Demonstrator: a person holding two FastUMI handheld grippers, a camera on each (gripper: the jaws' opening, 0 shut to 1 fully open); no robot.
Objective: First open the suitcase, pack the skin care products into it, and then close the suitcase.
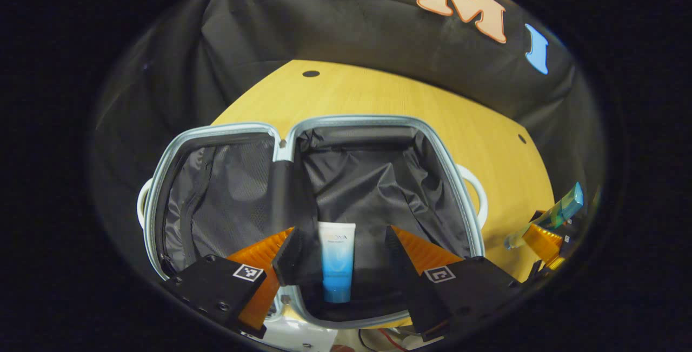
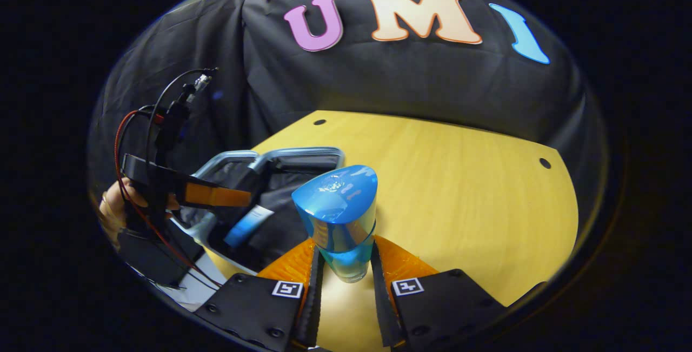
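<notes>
The light-blue suitcase (image 1: pixel 351 120) lies wide open on the wooden table, both dark-lined halves showing. A white-and-blue tube (image 1: pixel 337 260) rests in its right half, between the spread fingers of my left gripper (image 1: pixel 341 231), which is open, with a gap on the tube's right side. My right gripper (image 2: pixel 344 241) is shut on a clear blue bottle with a blue cap (image 2: pixel 338 206), held upright above the table beside the suitcase (image 2: pixel 303 153). The left gripper view shows that bottle (image 1: pixel 565 207) at far right. In the right gripper view the tube (image 2: pixel 246 226) lies below the left gripper (image 2: pixel 216 196).
The wooden table (image 2: pixel 459 190) stretches right of the suitcase to the black cloth wall. A hand (image 2: pixel 111 208) holds the left gripper, with red and black cables trailing from it. White suitcase handles (image 1: pixel 476 190) stick out at the sides.
</notes>
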